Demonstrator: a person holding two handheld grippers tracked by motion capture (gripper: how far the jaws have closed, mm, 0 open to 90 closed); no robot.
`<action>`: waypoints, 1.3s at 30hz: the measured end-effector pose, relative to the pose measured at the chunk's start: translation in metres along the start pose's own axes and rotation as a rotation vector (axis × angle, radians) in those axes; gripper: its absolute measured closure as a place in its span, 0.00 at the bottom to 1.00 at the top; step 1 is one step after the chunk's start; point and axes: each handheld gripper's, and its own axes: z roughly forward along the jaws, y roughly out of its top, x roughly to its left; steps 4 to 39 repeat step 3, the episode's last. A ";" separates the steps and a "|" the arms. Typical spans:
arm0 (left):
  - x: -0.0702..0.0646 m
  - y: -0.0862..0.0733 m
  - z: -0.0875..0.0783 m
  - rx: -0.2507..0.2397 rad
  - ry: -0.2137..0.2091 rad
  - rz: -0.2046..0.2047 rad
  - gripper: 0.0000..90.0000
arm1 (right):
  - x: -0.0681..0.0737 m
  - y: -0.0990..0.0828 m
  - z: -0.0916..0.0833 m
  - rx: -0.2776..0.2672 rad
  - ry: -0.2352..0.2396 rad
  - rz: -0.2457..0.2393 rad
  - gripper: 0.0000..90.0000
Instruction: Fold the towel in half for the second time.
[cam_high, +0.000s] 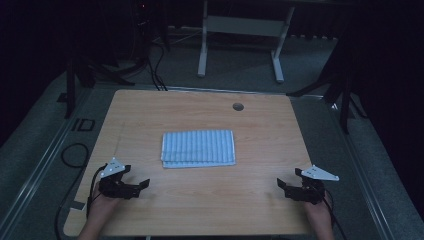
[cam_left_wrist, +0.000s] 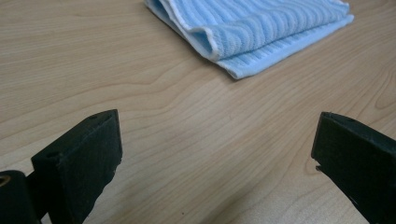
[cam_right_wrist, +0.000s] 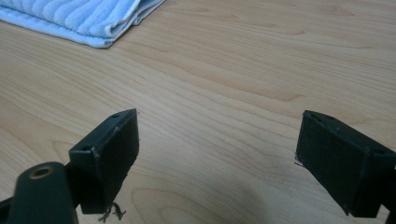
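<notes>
A folded light-blue ribbed towel (cam_high: 198, 148) lies flat near the middle of the wooden table (cam_high: 200, 200). My left gripper (cam_high: 141, 183) rests near the table's front left, open, nothing between its jaws; the towel (cam_left_wrist: 252, 32) lies ahead of it, its folded corner facing me. At the front right my right gripper (cam_high: 284, 183) is open too, jaws wide apart over bare wood, and the towel (cam_right_wrist: 79, 18) sits off at the upper left of the right gripper view. A hand holds each gripper from the table's near edge.
A round cable hole (cam_high: 238, 106) sits near the table's far edge. Beyond the table stand a white desk frame (cam_high: 240, 30) and dark stand legs (cam_high: 345, 95) on grey carpet. Black cables (cam_high: 75, 155) loop on the floor at the left.
</notes>
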 end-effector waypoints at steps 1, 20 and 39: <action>0.000 0.000 0.000 -0.003 0.000 -0.002 0.02 | 0.000 0.000 0.000 0.007 0.006 0.004 0.14; 0.000 0.000 0.000 0.002 -0.002 -0.001 0.02 | 0.000 0.000 0.001 0.011 -0.002 -0.002 0.14; 0.000 0.000 0.000 0.002 -0.002 -0.001 0.02 | 0.000 0.000 0.001 0.011 -0.002 -0.002 0.14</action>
